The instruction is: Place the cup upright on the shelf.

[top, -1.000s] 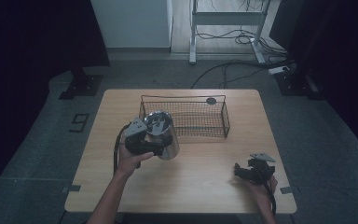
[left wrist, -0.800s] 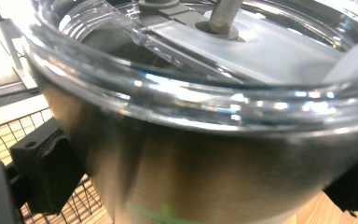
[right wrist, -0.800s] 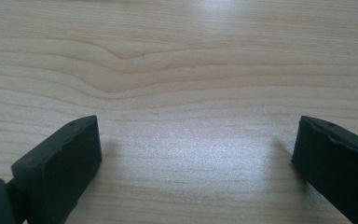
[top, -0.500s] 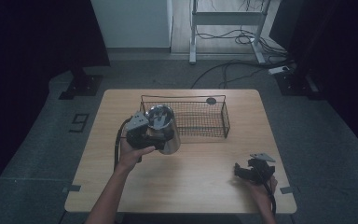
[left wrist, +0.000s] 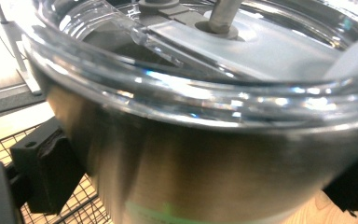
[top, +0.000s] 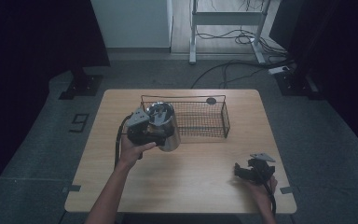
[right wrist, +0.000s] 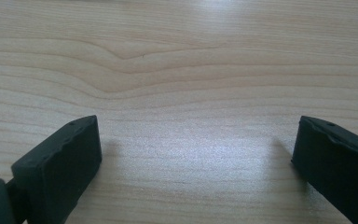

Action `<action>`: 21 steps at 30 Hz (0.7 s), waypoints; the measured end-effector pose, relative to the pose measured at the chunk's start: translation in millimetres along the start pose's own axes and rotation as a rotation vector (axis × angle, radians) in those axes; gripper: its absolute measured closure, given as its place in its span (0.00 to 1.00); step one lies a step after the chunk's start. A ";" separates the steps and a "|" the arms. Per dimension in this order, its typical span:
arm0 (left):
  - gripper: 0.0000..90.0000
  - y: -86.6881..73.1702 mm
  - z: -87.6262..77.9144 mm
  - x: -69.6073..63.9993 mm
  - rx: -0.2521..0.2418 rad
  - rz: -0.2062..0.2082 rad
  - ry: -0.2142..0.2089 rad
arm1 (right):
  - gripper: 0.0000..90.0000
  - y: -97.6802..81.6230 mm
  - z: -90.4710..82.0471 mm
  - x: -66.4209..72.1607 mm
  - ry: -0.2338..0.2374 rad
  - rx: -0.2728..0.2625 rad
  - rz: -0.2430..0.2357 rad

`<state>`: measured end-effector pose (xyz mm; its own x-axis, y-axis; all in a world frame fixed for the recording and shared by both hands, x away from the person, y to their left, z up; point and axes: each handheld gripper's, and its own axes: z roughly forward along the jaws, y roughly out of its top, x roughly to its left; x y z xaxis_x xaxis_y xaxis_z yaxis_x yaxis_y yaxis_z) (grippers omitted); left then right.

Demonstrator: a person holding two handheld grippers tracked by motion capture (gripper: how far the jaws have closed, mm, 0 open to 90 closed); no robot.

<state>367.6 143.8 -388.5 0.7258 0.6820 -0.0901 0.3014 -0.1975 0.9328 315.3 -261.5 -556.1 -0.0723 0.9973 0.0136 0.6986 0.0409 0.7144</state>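
Left gripper (top: 154, 132) has the steel cup (top: 164, 127) clamped, held at the near left corner of the wire basket (top: 205, 119); right gripper (top: 251, 171) rests on the bench (top: 191, 177) with nothing in it.

High view: the cup sits in the left jaws, just in front of the basket's left end, with a dark round disc (top: 211, 101) by the basket's far rim, well beyond the jaws. Left gripper view: up close now, the cup (left wrist: 205, 168) is wedged between both black jaws, its clear rim and a central stem showing, basket mesh (left wrist: 81, 205) behind the left-hand jaw; a green label band runs low on the wall, too blurred to read. Right gripper view: the jaws stand wide apart, released, bare wood (right wrist: 186, 93) between them.
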 end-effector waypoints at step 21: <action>0.04 10.5 14.3 11.5 0.010 -0.017 0.026 | 0.01 -0.1 0.2 0.1 0.000 -0.003 0.001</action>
<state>388.0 139.5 -384.8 0.7040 0.7036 -0.0966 0.3198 -0.1925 0.9277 315.4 -261.3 -556.3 -0.0714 0.9973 0.0146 0.6963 0.0394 0.7167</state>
